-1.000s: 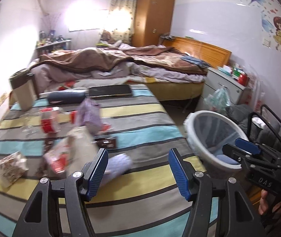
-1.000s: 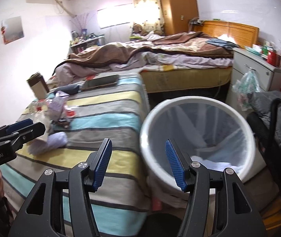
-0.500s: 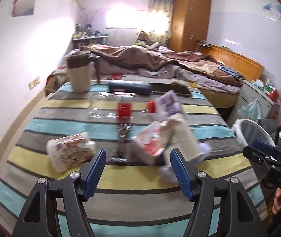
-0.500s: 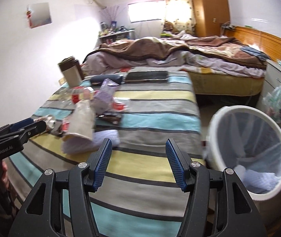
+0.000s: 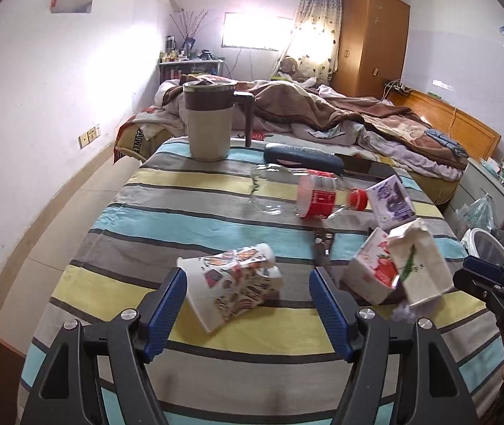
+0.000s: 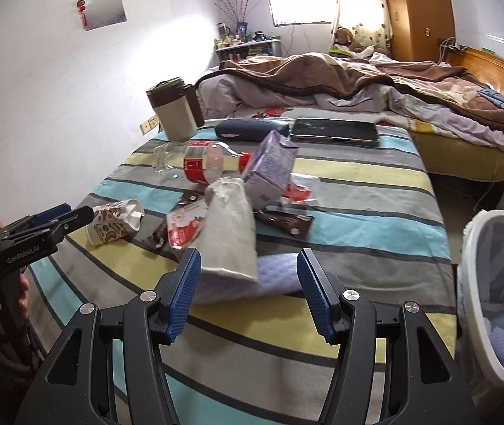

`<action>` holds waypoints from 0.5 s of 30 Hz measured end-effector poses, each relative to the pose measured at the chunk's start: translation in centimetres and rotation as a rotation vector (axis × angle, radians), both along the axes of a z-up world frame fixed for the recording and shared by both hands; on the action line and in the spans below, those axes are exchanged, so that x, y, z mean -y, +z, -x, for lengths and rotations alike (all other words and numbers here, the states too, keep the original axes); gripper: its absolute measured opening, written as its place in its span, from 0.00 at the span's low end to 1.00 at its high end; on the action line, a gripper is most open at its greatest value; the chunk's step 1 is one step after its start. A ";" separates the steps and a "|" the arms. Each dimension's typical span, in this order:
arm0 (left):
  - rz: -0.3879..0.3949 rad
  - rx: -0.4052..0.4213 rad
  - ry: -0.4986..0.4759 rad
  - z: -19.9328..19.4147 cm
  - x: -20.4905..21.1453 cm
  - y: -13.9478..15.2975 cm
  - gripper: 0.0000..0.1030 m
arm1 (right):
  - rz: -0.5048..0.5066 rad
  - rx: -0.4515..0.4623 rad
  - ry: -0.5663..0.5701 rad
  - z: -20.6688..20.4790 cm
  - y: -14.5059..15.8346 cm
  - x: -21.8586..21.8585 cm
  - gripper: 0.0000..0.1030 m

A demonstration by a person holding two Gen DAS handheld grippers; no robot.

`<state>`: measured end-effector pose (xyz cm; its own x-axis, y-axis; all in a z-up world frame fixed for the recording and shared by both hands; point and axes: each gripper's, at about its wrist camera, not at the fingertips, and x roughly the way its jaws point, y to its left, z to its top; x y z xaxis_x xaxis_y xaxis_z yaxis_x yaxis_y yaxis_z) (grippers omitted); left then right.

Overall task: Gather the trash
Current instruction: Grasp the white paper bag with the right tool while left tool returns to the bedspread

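Blue-padded left gripper (image 5: 248, 301) wide open around paper cup (image 5: 232, 288).

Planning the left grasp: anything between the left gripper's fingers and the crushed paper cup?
No. In the left wrist view the crushed paper cup lies just ahead of the open left gripper; only striped cloth shows between them.

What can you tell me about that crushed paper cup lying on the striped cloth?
The crushed paper cup is white with a busy red, orange and dark print. It lies on its side on the striped tablecloth, its wall dented and its rim bent. The open left gripper frames it without touching. A dark wrapper lies beside it.
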<state>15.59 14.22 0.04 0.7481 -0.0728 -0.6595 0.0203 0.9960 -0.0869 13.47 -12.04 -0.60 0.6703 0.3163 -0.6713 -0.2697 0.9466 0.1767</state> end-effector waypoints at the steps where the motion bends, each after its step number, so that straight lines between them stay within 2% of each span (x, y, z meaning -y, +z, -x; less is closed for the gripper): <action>1: -0.002 -0.016 0.003 -0.4 -0.3 -0.2 0.69 | 0.003 -0.006 0.004 -0.4 -0.1 -0.5 0.57; 9: -0.005 -0.072 -0.010 -3.1 -2.3 -1.7 0.69 | 0.023 -0.040 0.006 -2.4 -0.7 -2.5 0.57; 13: 0.052 -0.127 -0.031 -4.0 -2.6 -3.0 0.69 | 0.021 -0.080 -0.016 -3.1 -1.1 -2.6 0.57; 15: 0.055 -0.128 -0.052 -3.8 -2.2 -3.3 0.69 | 0.024 -0.106 -0.043 -3.2 -1.4 -2.5 0.57</action>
<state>19.43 16.46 -3.22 0.6528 -0.1479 -0.7430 0.0575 0.9876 -0.1461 16.69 -9.58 -2.00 0.6076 0.2716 -0.7463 -0.2099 0.9612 0.1789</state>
